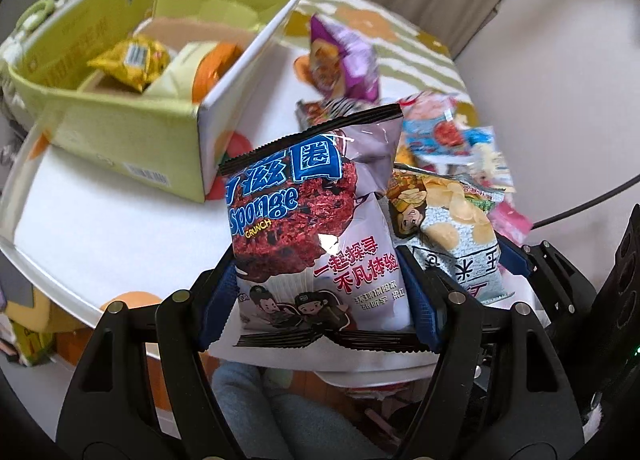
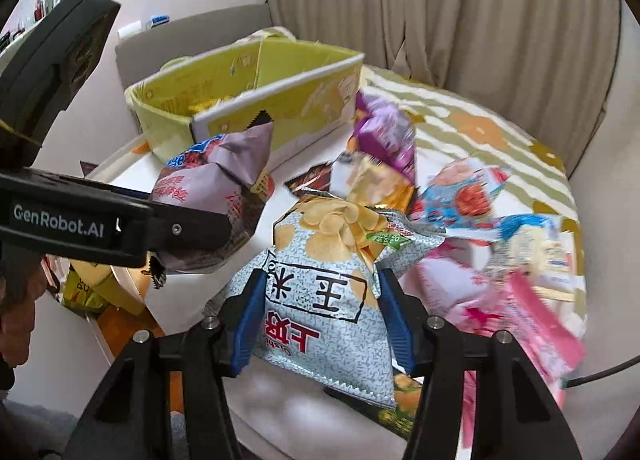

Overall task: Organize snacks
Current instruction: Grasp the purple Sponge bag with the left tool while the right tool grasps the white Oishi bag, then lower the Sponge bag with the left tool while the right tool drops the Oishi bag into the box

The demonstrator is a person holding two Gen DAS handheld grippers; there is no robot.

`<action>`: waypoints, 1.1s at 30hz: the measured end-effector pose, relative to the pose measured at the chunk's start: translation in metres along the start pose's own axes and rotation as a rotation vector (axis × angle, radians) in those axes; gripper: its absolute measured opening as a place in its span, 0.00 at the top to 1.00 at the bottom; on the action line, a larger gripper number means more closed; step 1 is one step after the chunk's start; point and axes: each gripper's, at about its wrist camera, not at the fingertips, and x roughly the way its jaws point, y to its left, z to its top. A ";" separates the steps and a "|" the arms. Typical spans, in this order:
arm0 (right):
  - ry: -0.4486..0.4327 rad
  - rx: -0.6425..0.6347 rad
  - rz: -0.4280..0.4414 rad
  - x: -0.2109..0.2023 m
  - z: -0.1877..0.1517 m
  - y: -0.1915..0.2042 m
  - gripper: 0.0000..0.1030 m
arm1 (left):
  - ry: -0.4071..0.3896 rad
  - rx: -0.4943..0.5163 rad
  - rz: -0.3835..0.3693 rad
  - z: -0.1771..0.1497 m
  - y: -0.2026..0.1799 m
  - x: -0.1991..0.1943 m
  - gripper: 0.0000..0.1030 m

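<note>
My left gripper (image 1: 320,296) is shut on a mauve Sponge Crunch bag (image 1: 316,228), held upright above the white table's near edge; the bag also shows in the right wrist view (image 2: 216,196). My right gripper (image 2: 324,320) is shut on a pale grey potato-chip bag (image 2: 324,292), also seen in the left wrist view (image 1: 448,236), just right of the left gripper. A green cardboard box (image 1: 128,132) stands at the back left and holds a yellow packet (image 1: 130,62) and an orange-lidded item (image 1: 208,68). The box also shows in the right wrist view (image 2: 248,96).
A heap of snack packets lies on the table right of the box: a purple bag (image 1: 344,60), a blue and white packet (image 1: 444,136), pink packets (image 2: 520,312). The white table (image 1: 104,228) stands on a patterned rug (image 2: 480,128); curtains hang behind.
</note>
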 end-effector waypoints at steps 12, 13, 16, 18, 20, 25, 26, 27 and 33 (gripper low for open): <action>-0.133 0.052 -0.013 -0.081 0.052 -0.020 0.50 | -0.214 0.026 0.006 0.041 -0.008 -0.104 0.31; -0.146 0.051 -0.010 -0.084 0.063 -0.018 0.50 | -0.231 0.027 0.010 0.047 -0.004 -0.111 0.31; -0.171 0.047 0.001 -0.083 0.089 -0.013 0.50 | -0.271 0.023 0.024 0.069 0.015 -0.129 0.31; -0.187 0.048 0.012 -0.079 0.109 -0.006 0.50 | -0.291 0.023 0.033 0.085 0.028 -0.136 0.31; -0.198 0.052 0.022 -0.072 0.128 0.000 0.50 | -0.305 0.026 0.050 0.102 0.042 -0.141 0.31; -0.210 0.070 0.036 -0.039 0.179 0.019 0.50 | -0.298 0.033 0.077 0.153 0.084 -0.140 0.31; -0.209 0.076 0.037 -0.032 0.187 0.022 0.50 | -0.293 0.035 0.079 0.164 0.093 -0.137 0.31; -0.205 0.083 0.037 -0.023 0.197 0.025 0.50 | -0.285 0.042 0.084 0.176 0.101 -0.134 0.31; -0.157 0.150 0.035 0.034 0.247 0.039 0.50 | -0.193 0.084 0.106 0.242 0.144 -0.096 0.31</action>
